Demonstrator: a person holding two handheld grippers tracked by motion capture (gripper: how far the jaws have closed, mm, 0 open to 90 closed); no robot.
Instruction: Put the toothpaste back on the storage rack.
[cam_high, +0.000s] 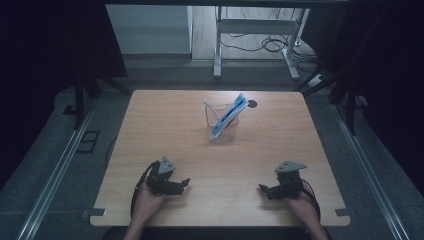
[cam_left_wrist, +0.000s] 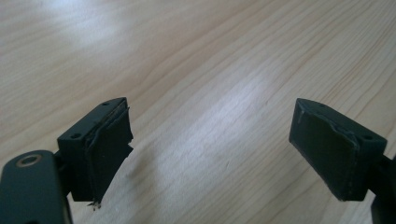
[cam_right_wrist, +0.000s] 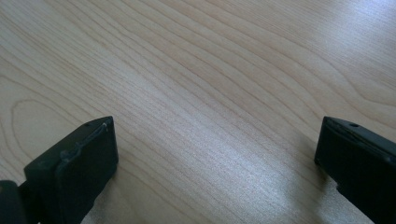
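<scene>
A clear glass cup (cam_high: 222, 127) stands on the wooden table (cam_high: 165, 130) a little past its middle. A white-and-blue toothpaste tube (cam_high: 229, 116) leans in it, and a white toothbrush (cam_high: 211, 110) stands beside the tube. My left gripper (cam_high: 184, 184) rests near the front edge at the left, held by a hand; its jaws stand wide apart over bare wood (cam_left_wrist: 210, 135). My right gripper (cam_high: 264, 190) rests near the front edge at the right, also open (cam_right_wrist: 215, 154), with nothing between its pads. Both grippers lie well short of the cup.
A small dark round mark (cam_high: 252, 104) sits on the table just right of the cup. Beyond the far edge stand white desk legs (cam_high: 217, 50) with cables (cam_high: 272, 42) on the floor. Dark stands (cam_high: 80, 95) flank the table.
</scene>
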